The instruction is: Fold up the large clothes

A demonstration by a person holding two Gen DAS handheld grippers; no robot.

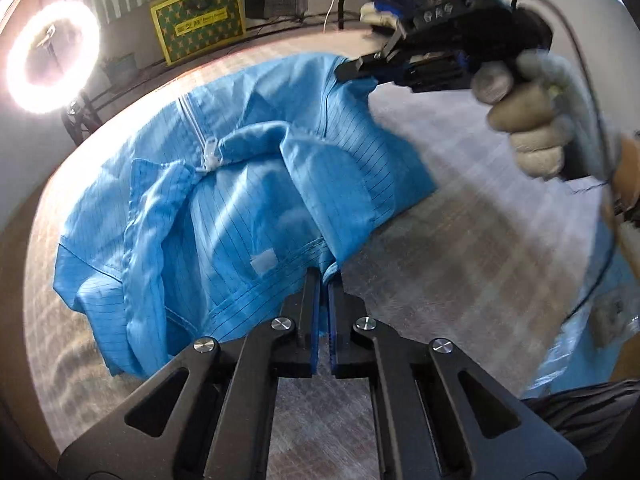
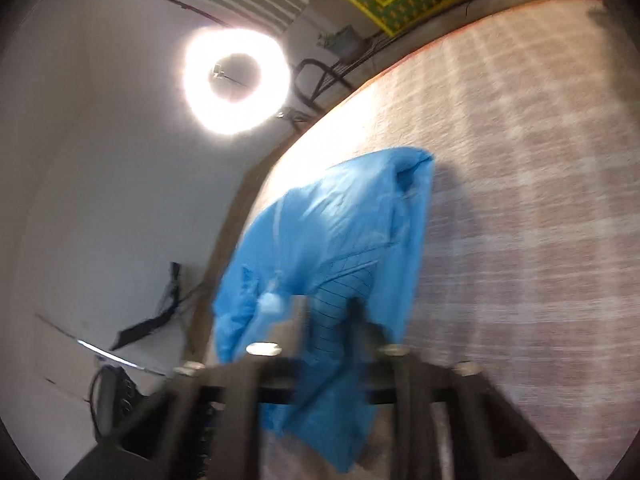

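A large blue garment [image 1: 224,208] with thin dark stripes and a white zipper [image 1: 210,156] lies partly folded on the woven table cover [image 1: 460,240]. My left gripper [image 1: 324,276] is shut on the garment's near edge. My right gripper [image 1: 348,69] appears in the left wrist view at the upper right, held by a gloved hand [image 1: 532,120], its jaws pinching the garment's far edge. In the blurred right wrist view the blue garment [image 2: 340,240] hangs between the right gripper's fingers [image 2: 326,312] and drapes over them.
A bright ring light [image 1: 52,58] stands beyond the table's left edge; it also shows in the right wrist view [image 2: 236,80]. A yellow-green box [image 1: 198,20] and cables lie on the floor behind the table. More blue fabric [image 1: 584,332] sits at the right.
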